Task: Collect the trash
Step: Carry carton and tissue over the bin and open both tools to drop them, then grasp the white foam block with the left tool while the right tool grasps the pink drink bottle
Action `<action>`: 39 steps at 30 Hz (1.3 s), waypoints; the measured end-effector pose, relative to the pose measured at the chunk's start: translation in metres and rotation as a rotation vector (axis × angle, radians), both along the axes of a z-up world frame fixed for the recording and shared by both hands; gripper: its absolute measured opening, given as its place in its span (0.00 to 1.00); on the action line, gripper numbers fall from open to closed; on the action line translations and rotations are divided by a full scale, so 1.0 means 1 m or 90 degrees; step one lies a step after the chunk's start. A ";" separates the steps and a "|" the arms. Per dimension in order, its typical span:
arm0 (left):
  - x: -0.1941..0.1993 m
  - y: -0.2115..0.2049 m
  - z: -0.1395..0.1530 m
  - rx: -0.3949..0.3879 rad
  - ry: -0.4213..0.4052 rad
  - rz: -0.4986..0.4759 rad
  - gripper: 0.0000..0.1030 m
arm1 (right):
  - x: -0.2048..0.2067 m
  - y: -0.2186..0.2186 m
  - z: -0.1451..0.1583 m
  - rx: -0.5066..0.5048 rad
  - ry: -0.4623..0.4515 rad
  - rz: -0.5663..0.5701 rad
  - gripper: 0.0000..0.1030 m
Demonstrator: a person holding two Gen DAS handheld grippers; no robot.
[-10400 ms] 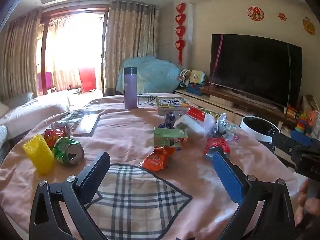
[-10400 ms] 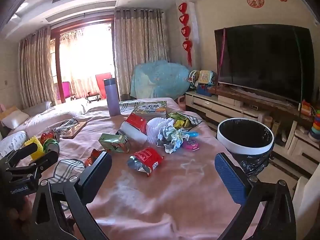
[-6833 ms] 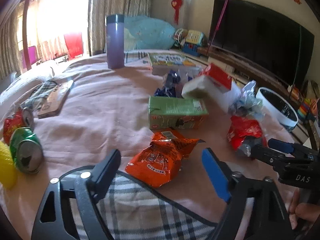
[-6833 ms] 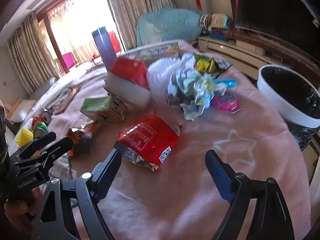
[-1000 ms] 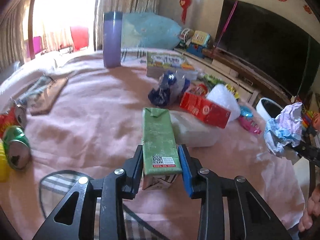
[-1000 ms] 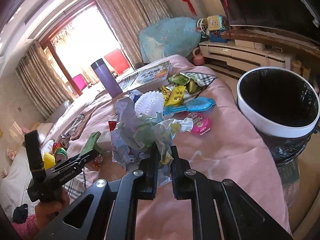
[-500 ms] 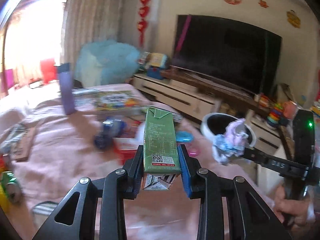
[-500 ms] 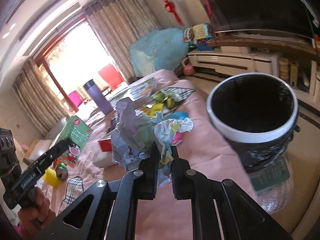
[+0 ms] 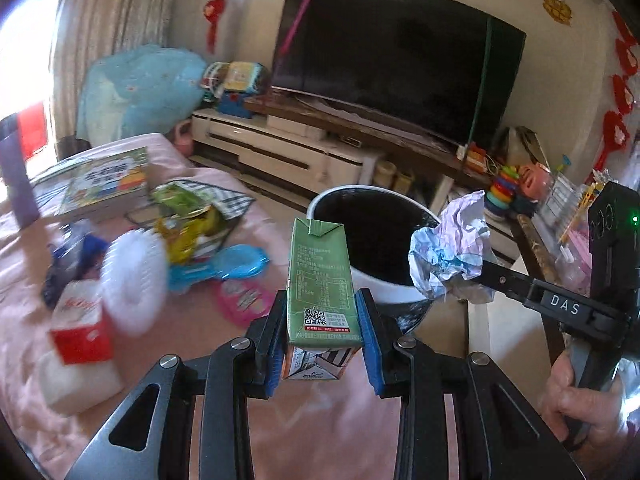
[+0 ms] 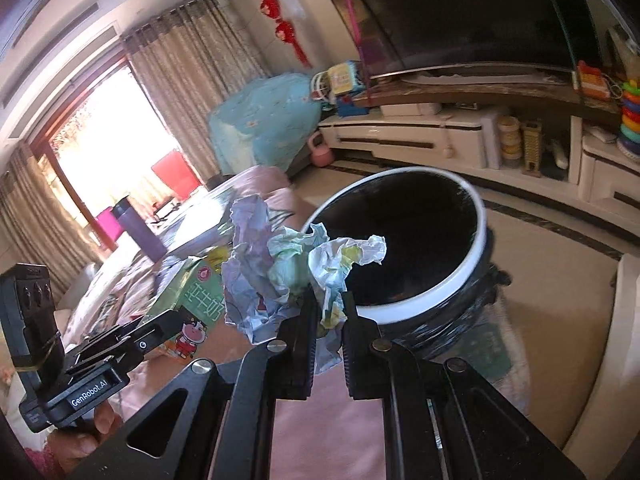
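Left wrist: pink tablecloth [image 9: 192, 312], television [image 9: 396, 60], bin [image 9: 372, 216] beside.

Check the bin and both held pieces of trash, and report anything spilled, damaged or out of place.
Nothing spilled. The green carton sits upright in the left gripper; the crumpled paper is pinched in the right gripper by the bin. Wrappers on the table are unsorted, not odd.

I read "DAS" in white letters on the black arm of the right gripper [image 9: 452, 280] from the left wrist view. From the right wrist view, "GenRobot.AI" sits on a white label on the black left gripper [image 10: 168, 322]. The green rectangular milk carton [image 9: 322, 276] carries a QR code and small print I can't make out.
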State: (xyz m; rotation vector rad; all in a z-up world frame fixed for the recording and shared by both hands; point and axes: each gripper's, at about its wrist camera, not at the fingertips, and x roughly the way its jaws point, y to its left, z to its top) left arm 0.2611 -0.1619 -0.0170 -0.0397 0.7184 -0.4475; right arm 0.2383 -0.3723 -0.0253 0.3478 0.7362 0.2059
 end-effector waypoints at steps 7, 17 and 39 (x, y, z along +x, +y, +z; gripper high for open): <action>0.062 -0.030 -0.001 0.001 0.014 -0.032 0.31 | 0.024 -0.025 0.000 -0.013 0.010 -0.027 0.10; 0.122 -0.064 -0.005 0.014 0.027 -0.052 0.31 | 0.056 -0.043 -0.006 -0.040 0.034 -0.020 0.11; 0.085 -0.015 -0.015 -0.023 0.031 0.002 0.61 | 0.055 -0.055 -0.014 0.023 0.038 -0.041 0.88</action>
